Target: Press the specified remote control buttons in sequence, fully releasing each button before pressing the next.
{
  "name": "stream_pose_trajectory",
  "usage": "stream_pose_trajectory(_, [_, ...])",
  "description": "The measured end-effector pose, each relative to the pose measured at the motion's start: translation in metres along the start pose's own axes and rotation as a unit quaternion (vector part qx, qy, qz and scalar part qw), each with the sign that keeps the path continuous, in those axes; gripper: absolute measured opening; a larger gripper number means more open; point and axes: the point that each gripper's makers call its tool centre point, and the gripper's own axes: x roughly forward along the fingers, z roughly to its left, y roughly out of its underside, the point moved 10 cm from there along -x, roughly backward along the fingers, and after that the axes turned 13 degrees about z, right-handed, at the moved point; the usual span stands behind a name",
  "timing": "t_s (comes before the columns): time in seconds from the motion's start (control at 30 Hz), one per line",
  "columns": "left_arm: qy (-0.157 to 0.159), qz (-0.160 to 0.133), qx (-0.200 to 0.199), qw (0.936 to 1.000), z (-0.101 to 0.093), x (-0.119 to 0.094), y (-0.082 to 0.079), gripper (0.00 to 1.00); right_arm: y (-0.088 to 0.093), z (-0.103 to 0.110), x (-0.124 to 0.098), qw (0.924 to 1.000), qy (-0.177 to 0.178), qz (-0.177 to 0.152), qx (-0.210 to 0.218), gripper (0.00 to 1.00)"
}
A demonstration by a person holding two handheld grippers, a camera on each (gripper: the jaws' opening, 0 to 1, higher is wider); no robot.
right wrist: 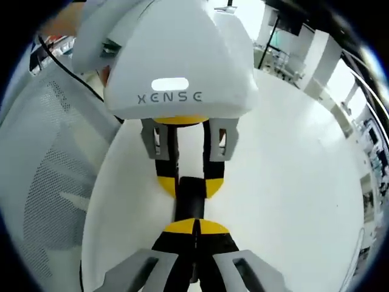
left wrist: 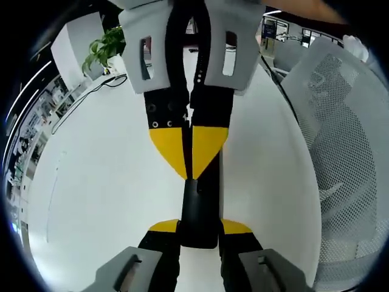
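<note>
One legible marking is present: the brand name "XENSE", in grey capital letters, stands on the white housing of the left gripper point(right wrist: 190, 180) as seen in the right gripper view, just below a pale oblong window. No lettering or numerals can be read on the remote control point(right wrist: 189, 198).

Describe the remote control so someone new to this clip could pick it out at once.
Start at the white table beside the mesh chair. Where the two grippers meet nose to nose lies the remote control, a slim black bar. The left gripper straddles its near end, and the right gripper, jaws together, presses its top.
</note>
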Motion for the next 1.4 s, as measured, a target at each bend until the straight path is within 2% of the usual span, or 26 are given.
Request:
stream_pose_trajectory(0.3, [0.001, 0.001, 0.002, 1.0, 0.0, 0.0, 0.0, 0.23, 0.002, -0.002, -0.008, 0.9998, 0.018, 0.008, -0.005, 0.0])
stream_pose_trajectory(0.9, [-0.003, 0.004, 0.004, 1.0, -0.002, 0.0, -0.001, 0.23, 0.02, 0.003, -0.029, 0.9988, 0.045, -0.014, -0.012, 0.0])
stream_pose_trajectory(0.93, [-0.003, 0.004, 0.004, 1.0, -0.002, 0.0, -0.001, 0.23, 0.021, 0.003, -0.03, 0.9988, 0.046, -0.015, -0.011, 0.01])
stream_pose_trajectory(1.0, [-0.002, 0.005, 0.003, 1.0, -0.002, 0.0, -0.001, 0.23, 0.023, 0.004, -0.031, 0.9987, 0.047, -0.018, -0.001, 0.1])
stream_pose_trajectory(1.03, [-0.002, 0.005, 0.003, 1.0, -0.002, 0.0, -0.001, 0.23, 0.025, 0.003, -0.031, 0.9987, 0.047, -0.018, 0.002, 0.11])
stream_pose_trajectory(1.4, [-0.002, 0.005, 0.003, 1.0, -0.001, 0.0, -0.001, 0.23, 0.037, 0.006, -0.039, 0.9979, 0.061, -0.023, 0.003, 0.15])
